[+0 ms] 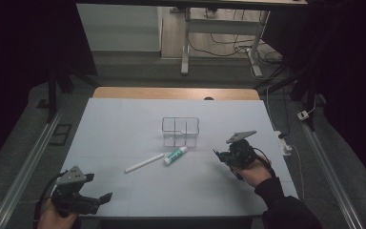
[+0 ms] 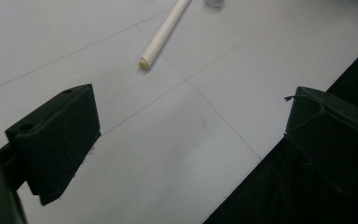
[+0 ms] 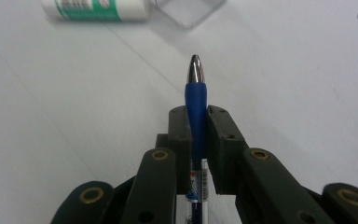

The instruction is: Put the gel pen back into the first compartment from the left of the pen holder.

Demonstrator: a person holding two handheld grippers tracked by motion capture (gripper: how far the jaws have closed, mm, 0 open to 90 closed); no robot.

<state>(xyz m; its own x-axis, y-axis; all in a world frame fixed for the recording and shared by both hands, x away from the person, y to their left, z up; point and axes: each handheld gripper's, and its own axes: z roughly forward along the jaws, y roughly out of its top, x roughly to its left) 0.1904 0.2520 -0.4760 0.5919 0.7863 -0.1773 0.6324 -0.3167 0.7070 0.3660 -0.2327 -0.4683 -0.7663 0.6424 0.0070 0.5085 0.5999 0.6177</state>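
The right gripper [image 3: 196, 123] clamps a blue pen with a silver tip [image 3: 196, 95], tip forward, seemingly bound for the clear wire-framed organiser [image 1: 180, 131]. The left gripper [image 2: 186, 140] hovers wide open near a white tube [image 2: 164, 33] on the table.

A white table sheet [image 1: 124, 124] lies before a desk frame [image 1: 186, 43] and floor cables [image 1: 228, 47].
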